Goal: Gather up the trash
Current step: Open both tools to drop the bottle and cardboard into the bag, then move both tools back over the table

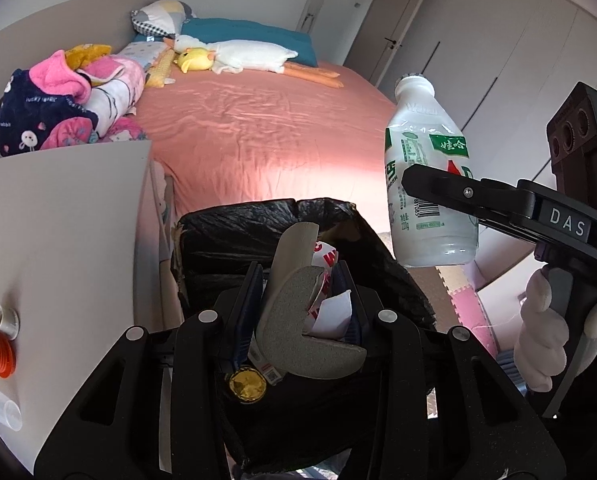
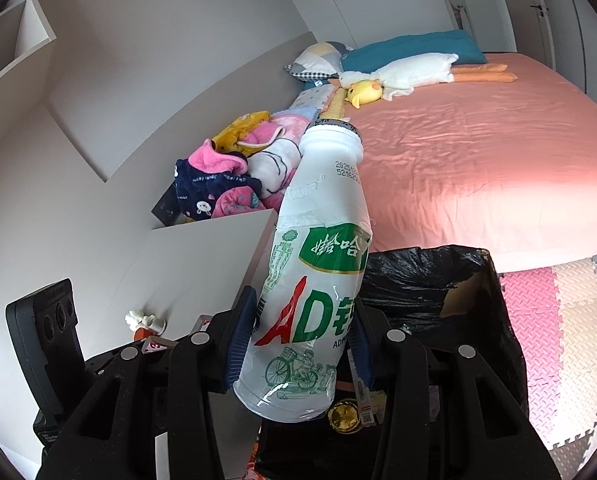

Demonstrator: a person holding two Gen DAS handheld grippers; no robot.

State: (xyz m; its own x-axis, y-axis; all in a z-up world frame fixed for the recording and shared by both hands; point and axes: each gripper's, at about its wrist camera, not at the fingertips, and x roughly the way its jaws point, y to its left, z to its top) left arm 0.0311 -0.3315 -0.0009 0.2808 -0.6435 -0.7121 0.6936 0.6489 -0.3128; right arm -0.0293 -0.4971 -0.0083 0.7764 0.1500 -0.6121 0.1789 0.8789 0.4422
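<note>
Left wrist view: our left gripper [image 1: 302, 300] clamps a grey foam piece [image 1: 298, 320] over the black-lined bin [image 1: 234, 228]. Only the right wrist view shows our right gripper [image 2: 298, 340] squeezing the white bottle [image 2: 318, 264] beside that bin [image 2: 478, 320]; the bed [image 2: 478, 160] lies beyond.

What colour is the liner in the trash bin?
Black, glossy plastic liner, clearest in the right wrist view.
</note>
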